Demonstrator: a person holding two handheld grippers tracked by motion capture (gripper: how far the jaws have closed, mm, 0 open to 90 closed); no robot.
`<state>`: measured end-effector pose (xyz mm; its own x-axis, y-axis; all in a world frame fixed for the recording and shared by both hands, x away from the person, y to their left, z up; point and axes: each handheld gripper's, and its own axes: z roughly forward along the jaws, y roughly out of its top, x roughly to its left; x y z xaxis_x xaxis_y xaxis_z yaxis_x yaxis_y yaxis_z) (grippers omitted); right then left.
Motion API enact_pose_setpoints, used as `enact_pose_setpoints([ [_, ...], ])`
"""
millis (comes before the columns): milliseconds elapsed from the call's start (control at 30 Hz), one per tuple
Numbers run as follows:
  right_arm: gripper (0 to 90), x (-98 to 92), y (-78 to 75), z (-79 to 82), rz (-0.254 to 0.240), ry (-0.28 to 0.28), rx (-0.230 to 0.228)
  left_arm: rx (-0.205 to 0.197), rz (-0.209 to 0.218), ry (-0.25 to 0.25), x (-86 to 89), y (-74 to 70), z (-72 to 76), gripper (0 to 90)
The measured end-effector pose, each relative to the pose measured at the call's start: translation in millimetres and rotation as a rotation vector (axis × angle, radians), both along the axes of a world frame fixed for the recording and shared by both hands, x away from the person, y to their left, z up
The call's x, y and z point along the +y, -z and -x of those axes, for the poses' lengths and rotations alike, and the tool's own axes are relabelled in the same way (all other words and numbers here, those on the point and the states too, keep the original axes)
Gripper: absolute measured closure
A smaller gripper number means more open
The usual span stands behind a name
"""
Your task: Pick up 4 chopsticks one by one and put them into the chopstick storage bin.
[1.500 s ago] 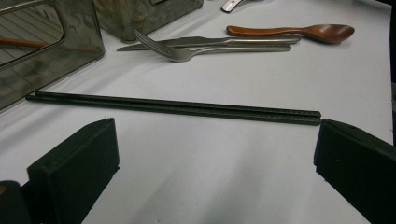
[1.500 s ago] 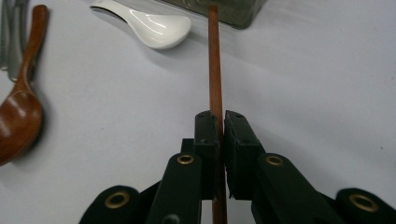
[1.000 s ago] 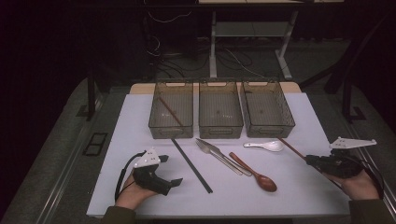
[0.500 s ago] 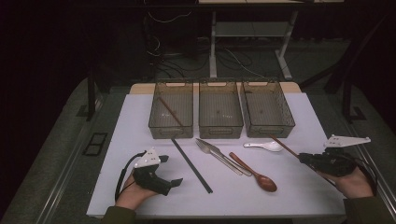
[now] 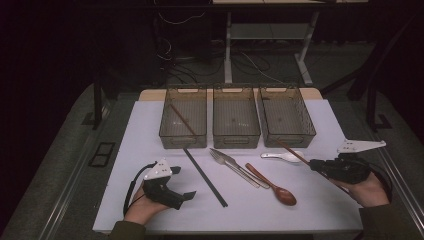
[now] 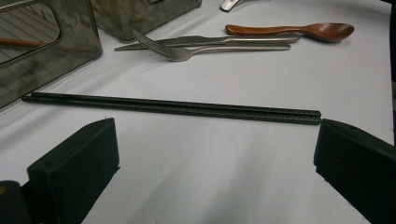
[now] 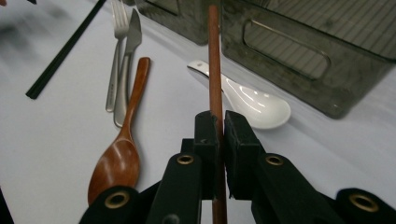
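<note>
A: The right gripper (image 7: pixel 217 122) is clamped tight on a brown chopstick (image 7: pixel 214 56), lifted just above the white ceramic spoon (image 7: pixel 254 103) near the right bin (image 5: pixel 286 116). The left gripper (image 5: pixel 176 183) rests with its jaws wide and nothing in them.

B: Keep it level and ease the tip over a rim, probably the left bin (image 5: pixel 183 122), where its twin (image 5: pixel 183 121) lies.

A: Count?

B: Three bins, one black chopstick pair (image 6: pixel 173 107), fork (image 6: pixel 187 51), knife (image 6: pixel 205 41), two spoons.
</note>
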<state>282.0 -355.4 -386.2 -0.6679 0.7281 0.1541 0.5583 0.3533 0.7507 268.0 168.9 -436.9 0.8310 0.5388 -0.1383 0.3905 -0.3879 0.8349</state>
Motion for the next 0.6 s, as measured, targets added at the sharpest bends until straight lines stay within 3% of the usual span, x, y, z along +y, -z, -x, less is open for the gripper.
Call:
enact_pose_setpoints([
  [600, 83.6, 35.3, -8.7, -15.7, -0.030, -0.065, -0.026, 0.000, -0.002, 0.002, -0.3, -0.4, 0.4, 0.0],
])
